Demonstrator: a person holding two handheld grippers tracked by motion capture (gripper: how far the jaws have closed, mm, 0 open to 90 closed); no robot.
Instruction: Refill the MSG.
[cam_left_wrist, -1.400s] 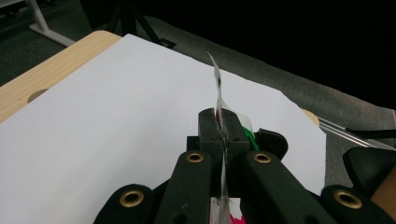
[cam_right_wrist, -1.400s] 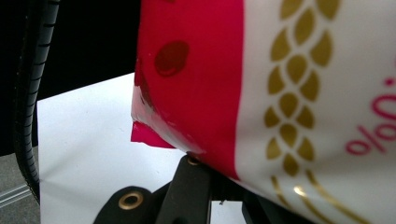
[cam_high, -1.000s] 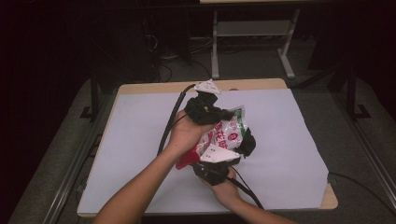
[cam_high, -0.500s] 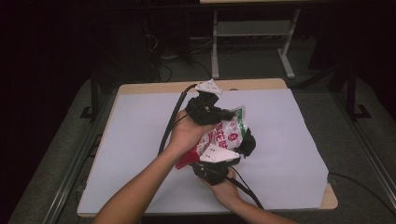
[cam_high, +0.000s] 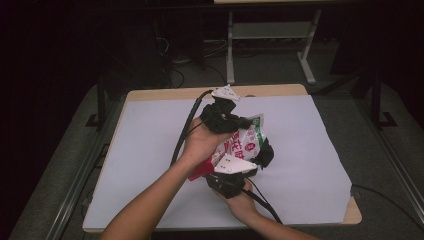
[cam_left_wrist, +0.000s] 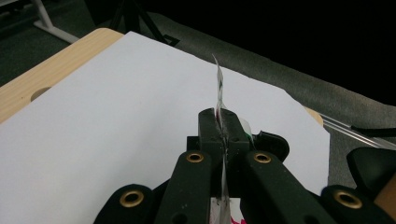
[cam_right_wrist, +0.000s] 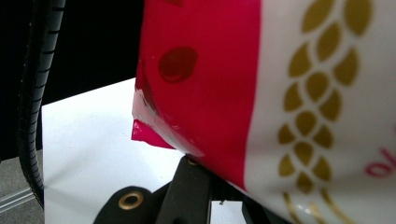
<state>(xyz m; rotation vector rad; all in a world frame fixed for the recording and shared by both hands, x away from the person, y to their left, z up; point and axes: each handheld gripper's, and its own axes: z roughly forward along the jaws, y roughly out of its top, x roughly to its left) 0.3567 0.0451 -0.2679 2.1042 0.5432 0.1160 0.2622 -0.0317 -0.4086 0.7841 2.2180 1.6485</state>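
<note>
While both tongs clamp the snack bag (cam_high: 245, 142) above the white sheet (cam_high: 150, 150) on the counter (cam_high: 165, 93), risk is a bad tear. Left tongs (cam_left_wrist: 223, 128) pinch only the thin top seal, so it can slip out w/ a hard pull. Right tongs (cam_high: 252, 167) grip the red lower part; a sudden split may spill contents over the sheet, esp. if pulled unevenly.
</note>
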